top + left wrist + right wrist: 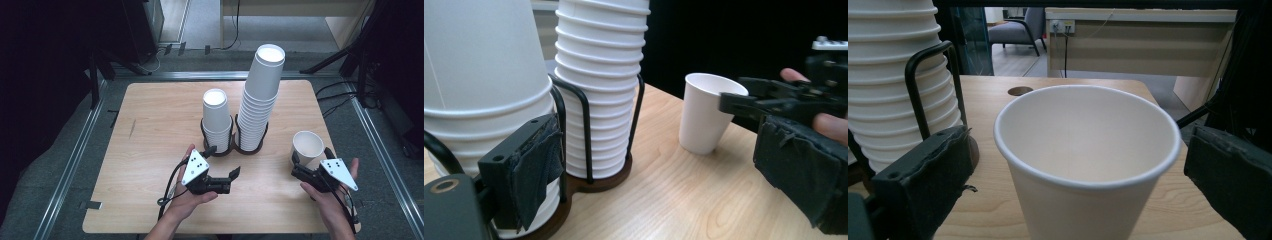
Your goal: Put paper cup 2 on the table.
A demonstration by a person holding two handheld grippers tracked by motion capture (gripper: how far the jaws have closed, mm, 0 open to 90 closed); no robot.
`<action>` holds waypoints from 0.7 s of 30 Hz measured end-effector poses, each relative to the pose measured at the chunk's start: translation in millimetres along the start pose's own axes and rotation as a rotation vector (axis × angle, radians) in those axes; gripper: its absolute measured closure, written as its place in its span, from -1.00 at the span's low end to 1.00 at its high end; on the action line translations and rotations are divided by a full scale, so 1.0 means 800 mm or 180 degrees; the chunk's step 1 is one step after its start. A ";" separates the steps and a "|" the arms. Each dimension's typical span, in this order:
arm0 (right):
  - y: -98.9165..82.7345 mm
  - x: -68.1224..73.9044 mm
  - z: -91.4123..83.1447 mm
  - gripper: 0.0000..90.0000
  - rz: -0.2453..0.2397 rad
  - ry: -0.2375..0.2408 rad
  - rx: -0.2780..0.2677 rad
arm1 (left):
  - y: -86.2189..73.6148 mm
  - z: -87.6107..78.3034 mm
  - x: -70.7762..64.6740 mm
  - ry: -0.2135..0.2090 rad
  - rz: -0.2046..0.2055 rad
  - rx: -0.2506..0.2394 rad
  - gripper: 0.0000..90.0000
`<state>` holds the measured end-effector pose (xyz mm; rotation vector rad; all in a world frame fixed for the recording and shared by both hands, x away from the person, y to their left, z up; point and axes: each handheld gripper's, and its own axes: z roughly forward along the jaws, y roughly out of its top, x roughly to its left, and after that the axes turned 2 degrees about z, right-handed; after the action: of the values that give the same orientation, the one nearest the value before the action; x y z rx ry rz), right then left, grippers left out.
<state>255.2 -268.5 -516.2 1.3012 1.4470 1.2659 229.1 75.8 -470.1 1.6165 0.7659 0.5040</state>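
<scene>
From above, a pale wood-grain table (150,135) carries a dark double wire holder (234,145) with two stacks of white paper cups turned upside down: a short stack (216,117) and a tall, slightly leaning stack (260,95). A single paper cup (307,148) stands upright near the right edge, well apart from the holder. The left gripper (220,162) sits just before the short stack, jaws spread, nothing between them. The right gripper (311,159) reaches around the lone cup.

Along the left gripper's jaws, frayed dark padding shows on the fingers (536,170); ribbed cup rims climb inside the thin black wire loops (586,135). Beyond, the tapered cup (704,115) stands on the wood with the other gripper's jaw at its rim.

From the right gripper's camera, the cup's (1088,165) rolled lip and smooth hollow sit between the padded fingers (928,180); both pads stand clear of its wall, so the jaws are spread.
</scene>
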 end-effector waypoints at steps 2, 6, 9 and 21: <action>0.000 0.000 -0.003 -1.00 -0.0005 0.0008 -0.0003 | 0.003 0.004 0.000 0.0018 0.0011 -0.0006 -0.87; 0.002 -0.001 -0.012 -1.00 -0.0052 0.0031 0.0001 | 0.012 0.013 0.000 0.0061 0.0024 -0.0020 -0.86; 0.005 0.000 -0.019 -1.00 -0.0060 0.0058 -0.0007 | 0.022 0.019 0.001 0.0098 0.0048 -0.0047 -0.87; 0.035 0.010 -0.040 -1.00 0.0052 0.0229 -0.0170 | 0.049 0.049 0.003 0.0224 0.0055 -0.0116 -0.87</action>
<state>228.1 -266.8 -482.7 1.2461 1.4450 1.3654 265.6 47.9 -439.0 1.5798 0.7914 0.5867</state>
